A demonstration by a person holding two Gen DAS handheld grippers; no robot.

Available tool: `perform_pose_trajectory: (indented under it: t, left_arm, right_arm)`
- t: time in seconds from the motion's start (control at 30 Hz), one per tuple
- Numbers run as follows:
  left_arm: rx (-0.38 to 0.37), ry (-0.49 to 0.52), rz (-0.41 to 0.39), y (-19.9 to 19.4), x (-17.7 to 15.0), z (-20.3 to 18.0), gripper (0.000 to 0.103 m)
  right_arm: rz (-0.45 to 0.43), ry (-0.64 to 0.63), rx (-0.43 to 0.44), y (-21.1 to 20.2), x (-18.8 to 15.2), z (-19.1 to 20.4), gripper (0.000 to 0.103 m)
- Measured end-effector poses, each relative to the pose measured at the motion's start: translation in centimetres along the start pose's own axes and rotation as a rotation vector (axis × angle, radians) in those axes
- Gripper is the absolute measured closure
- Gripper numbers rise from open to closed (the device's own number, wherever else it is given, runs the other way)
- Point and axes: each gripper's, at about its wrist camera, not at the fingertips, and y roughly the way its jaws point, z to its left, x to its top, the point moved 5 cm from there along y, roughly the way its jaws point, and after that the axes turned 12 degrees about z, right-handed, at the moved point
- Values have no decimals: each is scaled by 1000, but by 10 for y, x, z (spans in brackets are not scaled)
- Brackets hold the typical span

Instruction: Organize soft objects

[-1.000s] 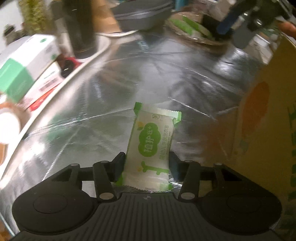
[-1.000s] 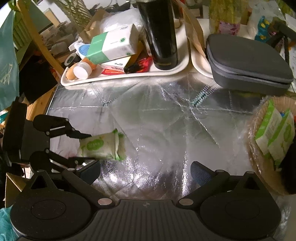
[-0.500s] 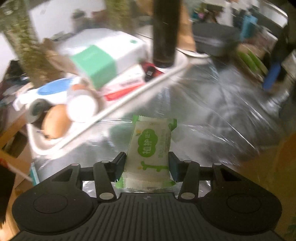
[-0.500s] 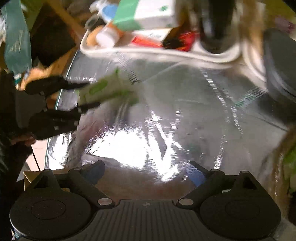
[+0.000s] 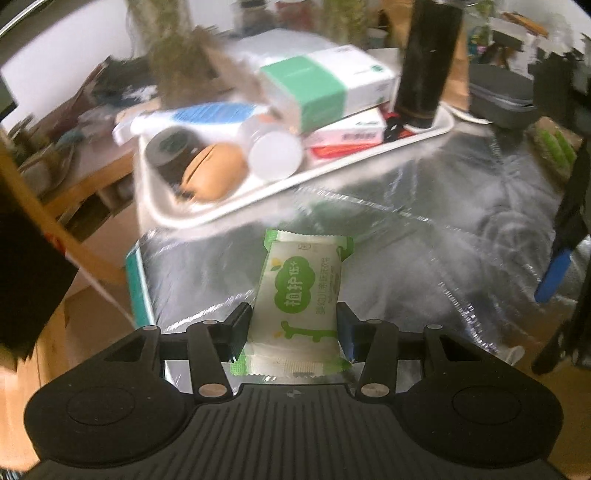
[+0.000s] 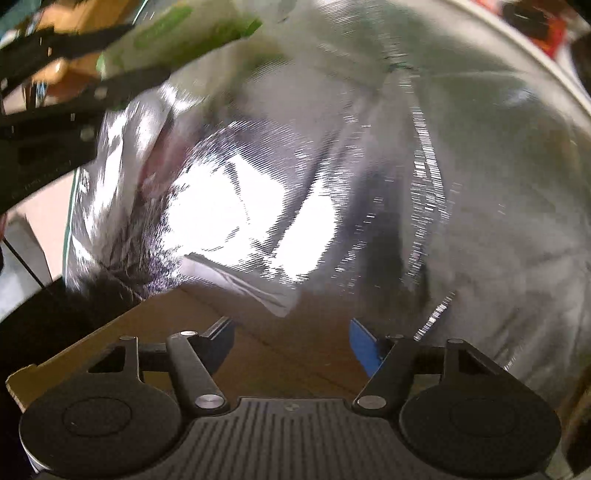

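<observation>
- The left gripper [image 5: 294, 328] has its two fingers closed on a green-and-white tissue pack [image 5: 301, 291], pinching it across its short width near the near end, so the pack's long axis runs straight out along the fingers, away from the camera.
- The pack is held up off the silver foil mat [image 5: 424, 236]; just beyond its far end is the white tray [image 5: 369, 155] of clutter (green-banded box, dark bottle, a cap).
- In the right wrist view the same pack [image 6: 184, 33] shows at upper left, blurred, well apart from the right gripper [image 6: 291, 338].
- The right gripper's fingers stand wide apart with nothing between them; it hovers over a brown cardboard box [image 6: 280, 343] edge (likely the destination, though I cannot confirm that), pointed down at the mat.
- The left hand is the one carrying; the box lies toward the right gripper's side.
</observation>
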Motion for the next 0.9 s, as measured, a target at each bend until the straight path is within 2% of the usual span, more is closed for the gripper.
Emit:
perform_pose_trajectory:
  t: [0.13, 0.23, 0.3, 0.33, 0.37, 0.4, 0.53, 0.6, 0.63, 0.67, 0.7, 0.73, 0.77, 0.8, 0.87, 0.9]
  left_arm:
    - [35, -41, 5, -1, 0, 10, 55]
    - [28, -58, -11, -4, 3, 13, 55]
    - [23, -57, -17, -5, 4, 12, 55]
    - [21, -53, -18, -6, 4, 11, 55]
    - [20, -48, -19, -6, 5, 9, 55]
    - [18, -45, -20, -6, 5, 8, 55]
    - [22, -68, -35, -6, 5, 8, 55]
    - [-7, -190, -70, -1, 4, 12, 56]
    - [0, -153, -177, 8, 5, 9, 55]
    - [175, -116, -239, 25, 1, 7, 56]
    - [278, -212, -156, 38, 0, 14, 56]
    - [228, -302, -146, 37, -3, 22, 56]
    - [183, -282, -182, 26, -1, 21, 56]
    - [179, -255, -204, 13, 2, 19, 56]
    - [129, -269, -203, -7, 10, 22, 56]
    - [116, -271, -210, -15, 13, 22, 56]
  right_arm:
    - [46, -53, -59, 16, 10, 20, 34]
    - [77, -86, -123, 28, 14, 32, 43]
    - [88, -104, -184, 35, 14, 37, 63]
    - [87, -117, -200, 35, 13, 39, 69]
    - [82, -123, -203, 35, 12, 41, 89]
    - [78, -124, -210, 35, 12, 43, 97]
    - [-1, -122, -207, 27, 7, 42, 99]
    - [-74, -105, -208, 14, 4, 33, 100]
    - [-183, -45, -279, 0, 5, 25, 100]
    - [-258, -30, -355, -11, 3, 24, 100]
    - [-292, -68, -326, -22, -4, 30, 100]
    - [-332, -70, -275, -36, -9, 33, 100]
    - [-391, -81, -274, -50, -14, 35, 100]
    - [-429, -82, -269, -64, -17, 34, 100]
    - [-434, -73, -197, -78, -19, 35, 100]
    - [-443, -82, -208, -81, -22, 38, 100]
